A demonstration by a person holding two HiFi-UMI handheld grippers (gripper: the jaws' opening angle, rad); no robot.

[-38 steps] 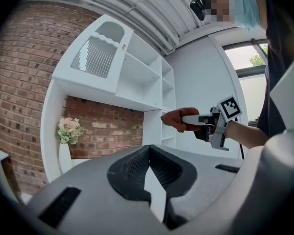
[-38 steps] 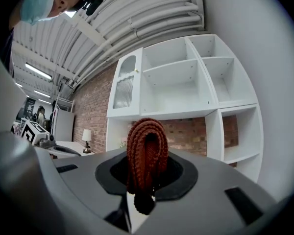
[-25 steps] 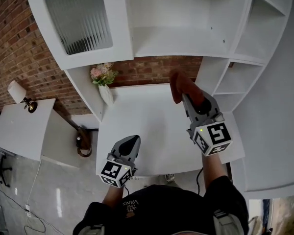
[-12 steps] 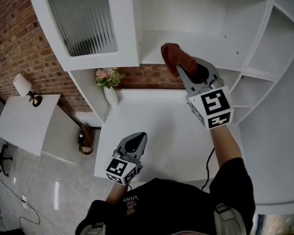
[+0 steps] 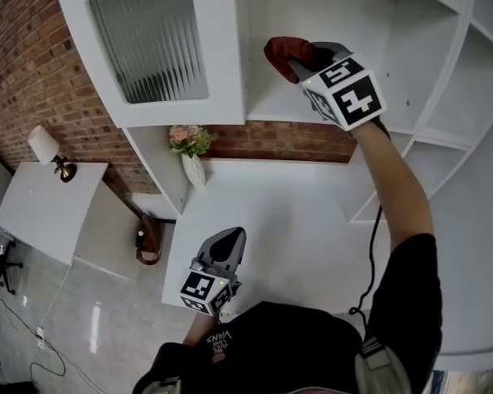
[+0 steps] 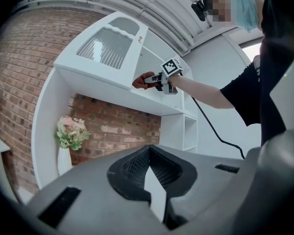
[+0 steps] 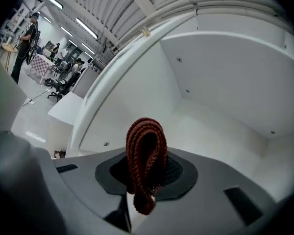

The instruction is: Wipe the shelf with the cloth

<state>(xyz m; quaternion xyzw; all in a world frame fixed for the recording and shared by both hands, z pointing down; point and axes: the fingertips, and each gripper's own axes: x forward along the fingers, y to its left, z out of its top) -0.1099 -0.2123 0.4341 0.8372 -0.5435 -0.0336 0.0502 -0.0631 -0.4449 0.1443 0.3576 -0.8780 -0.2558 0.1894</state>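
Observation:
A folded red-brown cloth (image 5: 282,52) is clamped in my right gripper (image 5: 302,61), which is shut on it and raised at arm's length to the upper white shelf (image 5: 267,98). In the right gripper view the cloth (image 7: 146,153) stands up as a loop out of the jaws, above the shelf floor (image 7: 210,131); I cannot tell whether it touches the shelf. My left gripper (image 5: 224,243) hangs low over the near part of the desk, shut with nothing in it. From the left gripper view the cloth (image 6: 141,80) shows at the shelf's front edge.
A cabinet door with ribbed glass (image 5: 152,35) stands open left of the shelf bay. Below it, a white vase of flowers (image 5: 192,156) stands at the back left of the white desk (image 5: 271,220). Side cubbies (image 5: 419,162) lie to the right. A lamp (image 5: 51,151) stands on a side table.
My right gripper has risen with the cloth from just above the desk up to the upper shelf. The left gripper has stayed low in about the same place.

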